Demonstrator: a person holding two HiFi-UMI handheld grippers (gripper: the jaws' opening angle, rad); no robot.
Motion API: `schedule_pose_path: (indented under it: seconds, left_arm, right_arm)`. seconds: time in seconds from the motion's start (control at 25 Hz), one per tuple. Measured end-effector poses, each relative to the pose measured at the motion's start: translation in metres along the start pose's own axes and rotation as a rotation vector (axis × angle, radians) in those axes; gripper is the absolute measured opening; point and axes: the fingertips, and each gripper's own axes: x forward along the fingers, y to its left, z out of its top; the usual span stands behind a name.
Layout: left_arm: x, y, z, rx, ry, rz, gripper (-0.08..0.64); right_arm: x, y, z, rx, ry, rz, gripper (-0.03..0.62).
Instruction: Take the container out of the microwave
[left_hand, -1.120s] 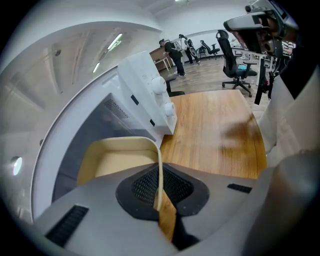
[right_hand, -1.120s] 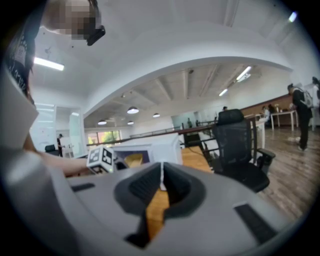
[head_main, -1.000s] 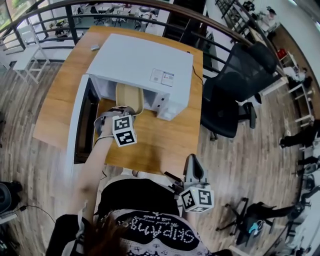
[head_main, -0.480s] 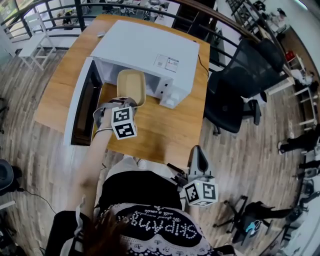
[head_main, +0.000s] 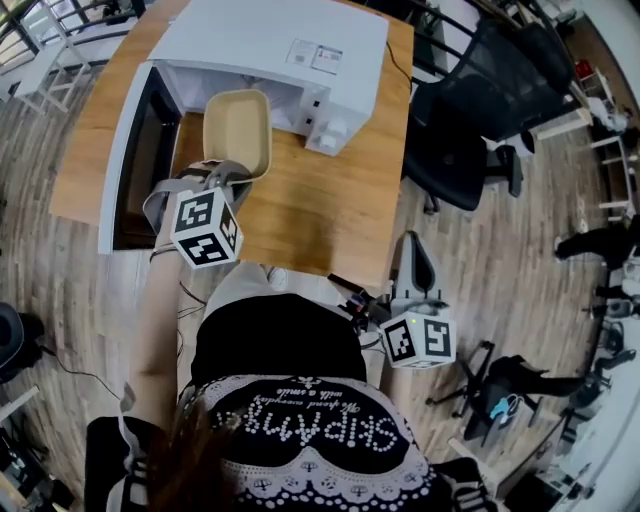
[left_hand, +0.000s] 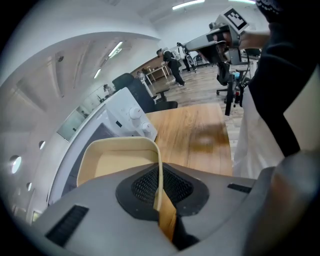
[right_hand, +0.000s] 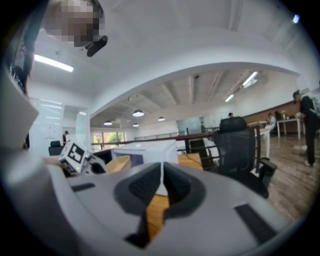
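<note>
One beige container (head_main: 238, 130), one white microwave (head_main: 270, 45), two hand-held grippers. Only the head view shows the container over the tabletop (head_main: 330, 215), at 6 o'clock from the open microwave. Only the left gripper view shows the left hand-held gripper (left_hand: 160, 200) clamped on its rim. The right hand-held gripper (right_hand: 161, 187) is closed on nothing.

We've got the wooden table (head_main: 320, 205) standing on the plank floor (head_main: 505, 275), a white microwave (head_main: 260, 40) sitting at its far end, its door (head_main: 135, 160) swung wide open.
</note>
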Motion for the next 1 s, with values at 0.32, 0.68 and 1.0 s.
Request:
schedule_pose_path:
  seconds: [0.32, 0.68, 1.0]
  left_arm:
    - [-0.034, -0.016, 0.02, 0.042, -0.049, -0.019, 0.038]
    - [-0.078, -0.022, 0.023, 0.031, -0.082, 0.02, 0.038]
    - [-0.109, -0.045, 0.025, 0.011, -0.092, 0.02, 0.038]
  right_arm:
    - [0.0, -0.011, 0.003, 0.001, 0.009, -0.019, 0.037]
    - [0.007, -0.007, 0.012, 0.0, -0.011, -0.004, 0.037]
    - [0.012, 0.004, 0.017, -0.008, -0.021, 0.043, 0.037]
